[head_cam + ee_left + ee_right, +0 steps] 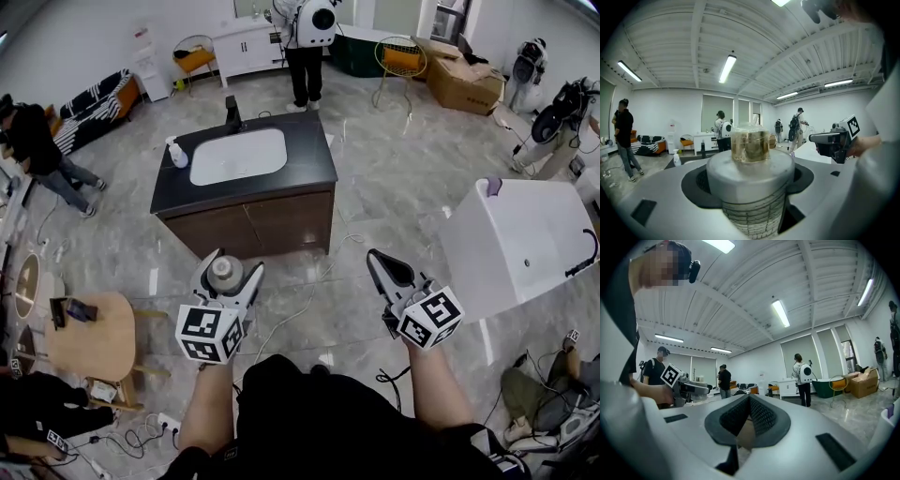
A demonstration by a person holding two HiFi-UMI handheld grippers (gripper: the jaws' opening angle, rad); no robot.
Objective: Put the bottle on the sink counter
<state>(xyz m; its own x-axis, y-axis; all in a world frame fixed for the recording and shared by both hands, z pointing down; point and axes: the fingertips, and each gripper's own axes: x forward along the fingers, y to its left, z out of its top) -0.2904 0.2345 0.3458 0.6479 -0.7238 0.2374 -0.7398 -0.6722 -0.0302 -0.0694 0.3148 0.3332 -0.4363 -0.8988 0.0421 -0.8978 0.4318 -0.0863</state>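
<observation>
Grey-capped, the bottle (225, 275) sits upright, pinched in the left claw (230, 265). It is held over the floor (394, 187) in front of the dark table's (309, 164) front edge, not touching it. The right claw (378, 259) is pressed together with nothing in it, beside the left. A white sprayer (176, 154) stands at the table's left edge, next to the sink (239, 156).

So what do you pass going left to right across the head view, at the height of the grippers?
First the round wooden table, then the left gripper holding the bottle, then the right gripper, then the white bathtub.
</observation>
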